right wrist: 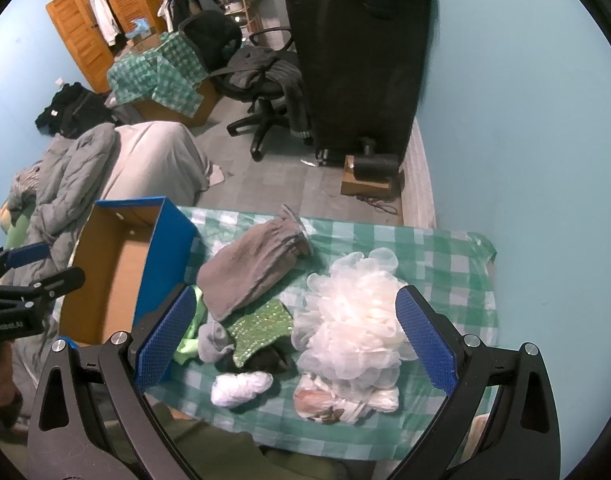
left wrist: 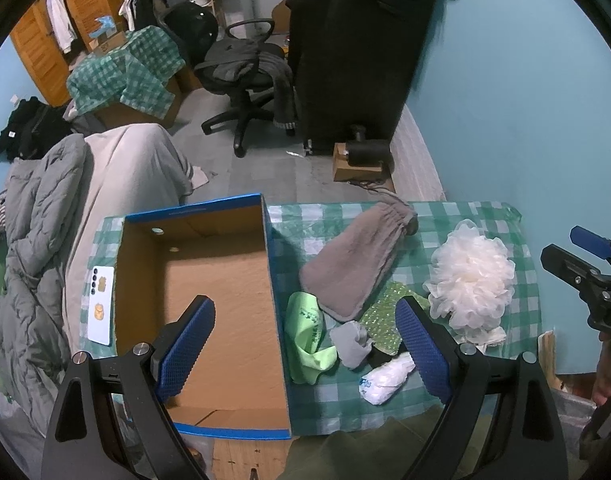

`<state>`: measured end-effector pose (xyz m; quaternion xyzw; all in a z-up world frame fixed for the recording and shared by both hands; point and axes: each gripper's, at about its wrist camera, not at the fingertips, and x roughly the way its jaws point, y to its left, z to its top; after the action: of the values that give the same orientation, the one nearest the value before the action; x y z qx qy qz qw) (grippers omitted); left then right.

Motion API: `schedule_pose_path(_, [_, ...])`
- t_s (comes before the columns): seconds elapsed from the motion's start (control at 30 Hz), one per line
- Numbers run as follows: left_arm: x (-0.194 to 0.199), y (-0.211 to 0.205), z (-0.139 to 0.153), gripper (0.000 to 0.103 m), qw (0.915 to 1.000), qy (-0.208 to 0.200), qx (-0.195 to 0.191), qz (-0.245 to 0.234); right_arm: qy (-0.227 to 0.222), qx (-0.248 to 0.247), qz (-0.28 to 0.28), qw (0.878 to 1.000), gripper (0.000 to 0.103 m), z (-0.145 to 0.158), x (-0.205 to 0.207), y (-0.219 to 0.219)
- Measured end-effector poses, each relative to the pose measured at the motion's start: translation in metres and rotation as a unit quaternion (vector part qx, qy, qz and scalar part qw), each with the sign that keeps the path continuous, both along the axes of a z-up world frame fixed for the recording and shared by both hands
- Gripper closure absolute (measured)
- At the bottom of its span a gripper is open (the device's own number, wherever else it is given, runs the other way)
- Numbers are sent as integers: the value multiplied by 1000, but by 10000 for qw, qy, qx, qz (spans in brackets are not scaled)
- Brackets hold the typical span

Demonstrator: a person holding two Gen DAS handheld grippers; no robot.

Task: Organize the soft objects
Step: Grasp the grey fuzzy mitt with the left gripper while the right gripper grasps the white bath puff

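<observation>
Nothing sits in our box (left wrist: 201, 292) yet; soft things lie beside it, both grippers (left wrist: 305, 344) (right wrist: 297, 336) wide open, empty.

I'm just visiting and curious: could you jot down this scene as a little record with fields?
surface: table with green checked cloth
container: blue cardboard box, nothing inside
soft items beside box: grey pouch, white mesh pouf, green cloth, white bundle
left hand-held gripper: open, holding nothing
right hand-held gripper: open, holding nothing
</observation>
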<state>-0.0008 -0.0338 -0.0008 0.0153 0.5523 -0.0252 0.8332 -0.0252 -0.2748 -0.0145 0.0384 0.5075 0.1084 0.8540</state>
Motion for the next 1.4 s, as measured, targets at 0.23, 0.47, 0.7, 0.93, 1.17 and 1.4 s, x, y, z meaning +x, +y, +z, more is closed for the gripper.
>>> schedule_pose_path(0.23, [13, -12, -14, 10, 9996, 126, 68, -254, 205, 17, -131, 9997, 3, -10, 4, -36])
schedule_pose_path(0.47, [37, -24, -37, 10, 9979, 306, -11, -566, 522, 186, -313, 9980, 3, -35, 14, -61])
schedule_pose_path(0.7, [59, -37, -62, 10, 9953, 471, 73, -840, 875, 100, -428, 9952, 3, -73, 27, -80])
schedule_pose_path(0.93, [77, -51, -96, 10, 9900, 804, -29, -1157, 1151, 127, -426, 9924, 3, -101, 39, -83])
schedule_pose_path(1.17, [93, -63, -126, 10, 9848, 968, -96, -1440, 1362, 77, -250, 9903, 3, -127, 47, -75])
schedule_pose_path(1.4, [107, -71, -151, 10, 9821, 1173, -116, -1466, 1621, -17, -274, 9864, 3, -153, 53, -70])
